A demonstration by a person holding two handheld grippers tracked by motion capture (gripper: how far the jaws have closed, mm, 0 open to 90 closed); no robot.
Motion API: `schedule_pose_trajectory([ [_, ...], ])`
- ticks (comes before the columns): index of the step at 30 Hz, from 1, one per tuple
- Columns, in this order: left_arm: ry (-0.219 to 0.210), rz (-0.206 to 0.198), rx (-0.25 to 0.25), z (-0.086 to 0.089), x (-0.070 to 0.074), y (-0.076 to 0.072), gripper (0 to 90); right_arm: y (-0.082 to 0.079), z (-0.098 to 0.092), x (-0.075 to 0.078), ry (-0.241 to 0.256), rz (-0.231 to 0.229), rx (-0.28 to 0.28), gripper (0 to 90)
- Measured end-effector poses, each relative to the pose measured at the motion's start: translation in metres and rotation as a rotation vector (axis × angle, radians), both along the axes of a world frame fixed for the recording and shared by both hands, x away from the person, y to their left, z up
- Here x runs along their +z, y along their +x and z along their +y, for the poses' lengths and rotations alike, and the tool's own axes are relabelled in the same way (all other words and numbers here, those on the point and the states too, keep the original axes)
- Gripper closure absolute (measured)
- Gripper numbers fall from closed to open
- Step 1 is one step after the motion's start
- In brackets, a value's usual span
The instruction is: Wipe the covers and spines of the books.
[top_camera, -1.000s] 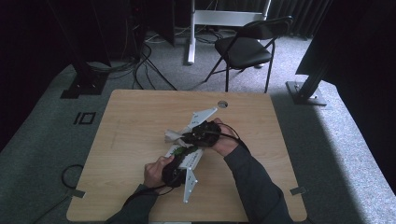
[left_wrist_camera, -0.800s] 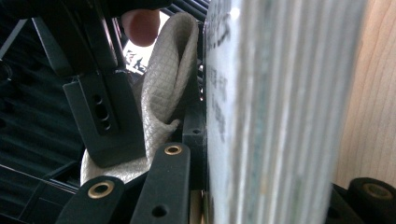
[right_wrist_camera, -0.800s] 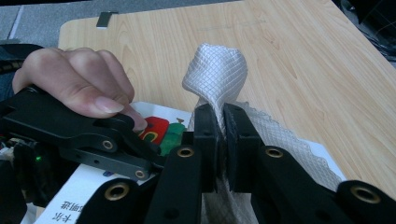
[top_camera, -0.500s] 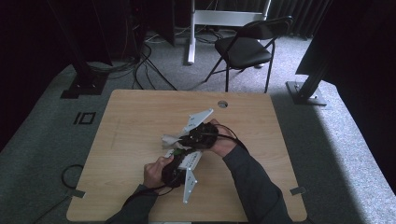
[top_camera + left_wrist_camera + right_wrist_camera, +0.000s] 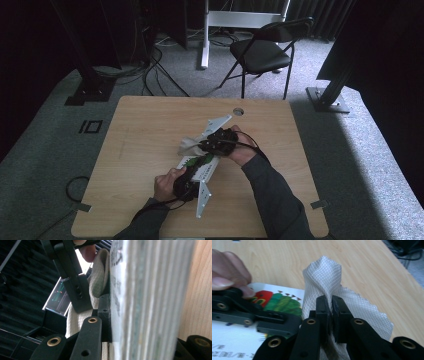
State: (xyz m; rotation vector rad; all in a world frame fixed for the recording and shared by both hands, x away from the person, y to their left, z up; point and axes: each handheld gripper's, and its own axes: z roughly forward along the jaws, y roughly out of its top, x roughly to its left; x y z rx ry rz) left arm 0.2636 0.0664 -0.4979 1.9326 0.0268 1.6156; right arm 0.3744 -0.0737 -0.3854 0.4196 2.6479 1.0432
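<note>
A picture book (image 5: 204, 164) with a green caterpillar on its white cover lies at the middle of the wooden table (image 5: 140, 125). My left gripper (image 5: 192, 175) is shut on the book's near edge; in the left gripper view the thick stack of pages (image 5: 150, 290) sits between its jaws. A white mesh cloth (image 5: 188, 145) is bunched at the book's far left corner. My right gripper (image 5: 331, 312) is shut on a raised fold of the cloth (image 5: 322, 272), just above the book's cover (image 5: 282, 302). In the high view the right gripper (image 5: 204, 146) reaches in from the right.
A round cable hole (image 5: 238, 111) sits near the table's far edge. A black folding chair (image 5: 262, 50) stands on the carpet behind the table. A black stand base (image 5: 327, 97) is at the far right and cables (image 5: 75, 190) trail on the floor at the left.
</note>
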Motion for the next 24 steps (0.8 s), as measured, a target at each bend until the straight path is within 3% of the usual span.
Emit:
schedule_pose_trajectory([
  [18,-0.038,0.024,0.001,0.005,0.002,0.002,77.9,0.007,-0.023,0.006,0.063,-0.036,-0.102,84.4],
  [24,-0.040,0.032,0.008,0.008,0.003,0.003,77.9,0.010,-0.037,0.009,0.091,-0.058,-0.160,84.4],
])
